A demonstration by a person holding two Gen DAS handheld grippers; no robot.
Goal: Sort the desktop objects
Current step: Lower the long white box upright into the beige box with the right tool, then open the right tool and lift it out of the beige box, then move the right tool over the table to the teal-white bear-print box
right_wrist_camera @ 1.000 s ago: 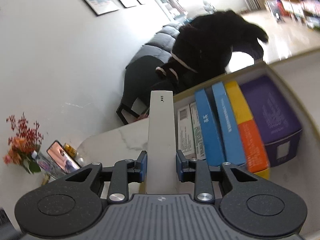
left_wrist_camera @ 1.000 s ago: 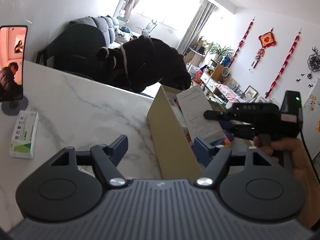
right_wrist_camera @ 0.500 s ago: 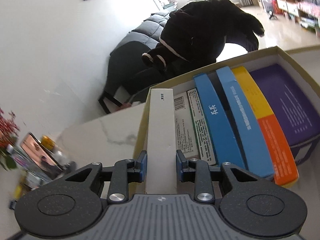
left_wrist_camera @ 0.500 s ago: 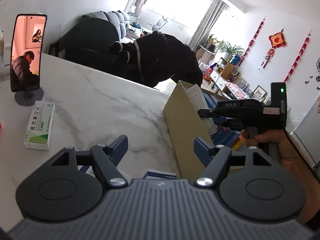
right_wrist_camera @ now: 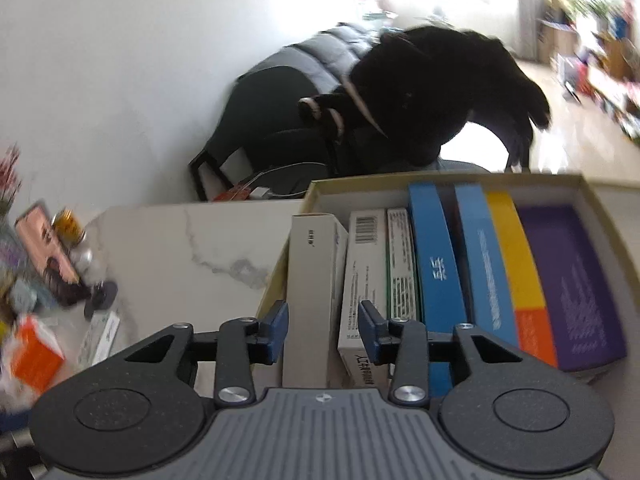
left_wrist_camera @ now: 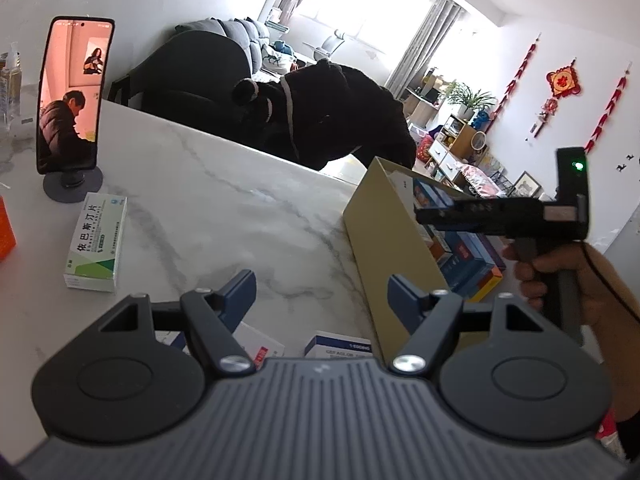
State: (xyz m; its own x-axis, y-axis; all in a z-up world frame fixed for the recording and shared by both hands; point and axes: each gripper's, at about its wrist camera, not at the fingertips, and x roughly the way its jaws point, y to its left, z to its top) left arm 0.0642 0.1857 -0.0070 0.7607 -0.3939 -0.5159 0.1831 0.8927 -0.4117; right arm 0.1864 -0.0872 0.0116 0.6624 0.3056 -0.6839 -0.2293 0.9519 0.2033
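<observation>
At the bottom of the frame the left gripper (left_wrist_camera: 322,292) holds its jaws wide apart over the marble bench (left_wrist_camera: 224,208). A green-and-white medicine box (left_wrist_camera: 97,242) lies at left, below a phone on a stand (left_wrist_camera: 72,100). At right, the right gripper (left_wrist_camera: 500,220) reaches over a cardboard box (left_wrist_camera: 388,232).

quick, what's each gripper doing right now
Left gripper: open, holding nothing, above the marble table.
Right gripper: open, jaws either side of the white box standing in the cardboard tray.
</observation>
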